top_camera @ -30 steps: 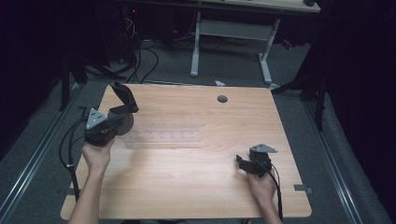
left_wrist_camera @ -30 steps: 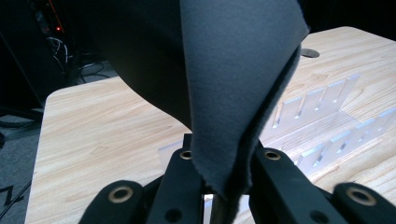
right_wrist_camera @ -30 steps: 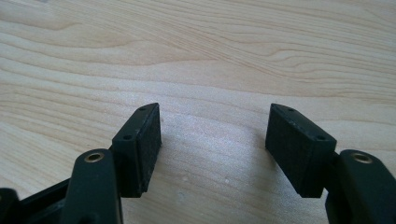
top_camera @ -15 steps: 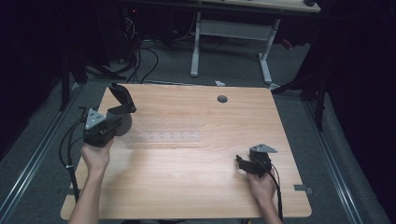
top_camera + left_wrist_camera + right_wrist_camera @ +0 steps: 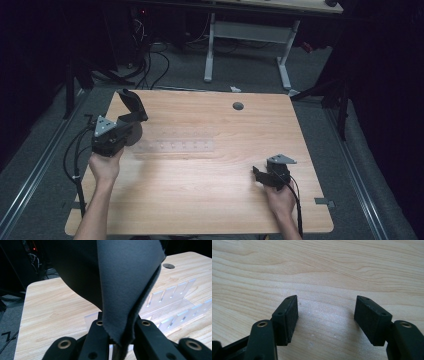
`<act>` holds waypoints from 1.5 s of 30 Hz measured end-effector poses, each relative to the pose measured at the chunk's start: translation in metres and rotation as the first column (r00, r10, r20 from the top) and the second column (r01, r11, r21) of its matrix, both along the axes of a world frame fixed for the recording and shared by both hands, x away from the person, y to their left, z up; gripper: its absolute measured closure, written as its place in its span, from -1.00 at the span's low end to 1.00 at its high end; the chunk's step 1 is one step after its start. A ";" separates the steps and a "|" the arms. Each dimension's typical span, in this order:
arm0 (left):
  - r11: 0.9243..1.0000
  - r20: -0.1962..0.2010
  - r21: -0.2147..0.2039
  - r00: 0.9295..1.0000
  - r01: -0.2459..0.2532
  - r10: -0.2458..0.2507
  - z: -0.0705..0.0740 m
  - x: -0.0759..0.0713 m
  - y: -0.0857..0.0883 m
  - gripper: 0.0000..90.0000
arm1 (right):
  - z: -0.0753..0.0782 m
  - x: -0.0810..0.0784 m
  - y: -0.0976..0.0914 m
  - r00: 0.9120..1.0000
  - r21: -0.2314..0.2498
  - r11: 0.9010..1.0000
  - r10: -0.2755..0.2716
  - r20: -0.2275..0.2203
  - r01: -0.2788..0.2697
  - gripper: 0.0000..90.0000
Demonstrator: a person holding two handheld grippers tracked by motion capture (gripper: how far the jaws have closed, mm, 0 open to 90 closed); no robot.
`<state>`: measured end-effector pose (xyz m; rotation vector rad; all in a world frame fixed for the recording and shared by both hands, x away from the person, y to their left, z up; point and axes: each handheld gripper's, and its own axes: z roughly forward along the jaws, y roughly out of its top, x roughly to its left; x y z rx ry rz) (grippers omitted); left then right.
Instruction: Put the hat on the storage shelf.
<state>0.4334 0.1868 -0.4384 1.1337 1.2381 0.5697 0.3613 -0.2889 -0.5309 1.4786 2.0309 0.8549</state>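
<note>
Holding the cloth (image 5: 125, 285) pinched in your left claw (image 5: 131, 116) above the clear rack's (image 5: 175, 146) left end, keep it tight; your right claw (image 5: 325, 317) rests wide and empty on the tabletop (image 5: 210, 200).

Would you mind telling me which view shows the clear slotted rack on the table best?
The left gripper view: the clear slotted rack is close, its slots distinct, though the dark cloth hides part. The high view shows it faint and small.
</note>
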 end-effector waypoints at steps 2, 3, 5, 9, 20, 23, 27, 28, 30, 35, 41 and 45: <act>1.000 0.000 0.001 1.000 -0.002 0.002 0.000 0.000 -0.001 0.90 | 0.000 0.000 0.000 1.000 0.000 1.000 0.000 0.000 0.000 -0.20; 1.000 -0.002 0.003 1.000 -0.004 0.004 0.000 0.000 -0.001 0.90 | 0.000 0.000 0.000 1.000 0.000 1.000 0.000 0.000 0.000 -0.20; 1.000 -0.008 -0.003 1.000 -0.007 0.007 0.001 0.000 -0.003 0.90 | 0.000 0.000 0.000 1.000 0.000 1.000 0.000 0.000 0.000 -0.20; 1.000 -0.015 -0.023 1.000 -0.013 0.013 0.001 0.002 -0.003 0.90 | 0.000 0.000 0.000 1.000 0.000 1.000 0.000 0.000 0.000 -0.20; 1.000 -0.022 0.024 1.000 0.001 0.000 -0.011 0.003 -0.011 0.90 | 0.000 0.000 0.000 1.000 0.001 1.000 0.000 -0.002 0.000 -0.21; 1.000 -0.024 0.020 1.000 0.002 -0.001 -0.016 0.003 -0.010 0.90 | 0.000 0.000 0.000 1.000 0.001 1.000 0.002 -0.001 -0.002 -0.21; 1.000 -0.031 0.020 1.000 0.008 -0.007 -0.025 0.000 -0.010 0.90 | 0.000 0.000 0.000 1.000 0.000 1.000 0.003 -0.001 -0.003 -0.21; 1.000 -0.029 0.021 1.000 0.009 -0.008 -0.025 0.000 -0.010 0.89 | 0.000 0.000 0.000 1.000 0.001 1.000 0.001 -0.002 -0.001 -0.21; 1.000 -0.031 0.011 1.000 0.007 -0.007 -0.026 -0.001 -0.009 0.89 | 0.000 0.000 0.000 1.000 0.000 1.000 0.003 -0.001 -0.003 -0.21; 1.000 -0.041 0.005 0.999 0.012 -0.012 -0.028 -0.005 -0.007 0.84 | 0.000 0.000 0.000 1.000 0.001 1.000 0.002 -0.002 -0.002 -0.21; 1.000 -0.050 -0.017 0.999 0.014 -0.014 -0.026 -0.008 -0.002 0.77 | 0.000 0.000 0.000 1.000 0.000 1.000 0.005 -0.001 -0.005 -0.22; 1.000 -0.060 -0.021 0.998 0.003 -0.004 -0.027 -0.010 0.001 0.61 | 0.000 0.000 0.000 1.000 0.000 1.000 0.005 -0.001 -0.005 -0.22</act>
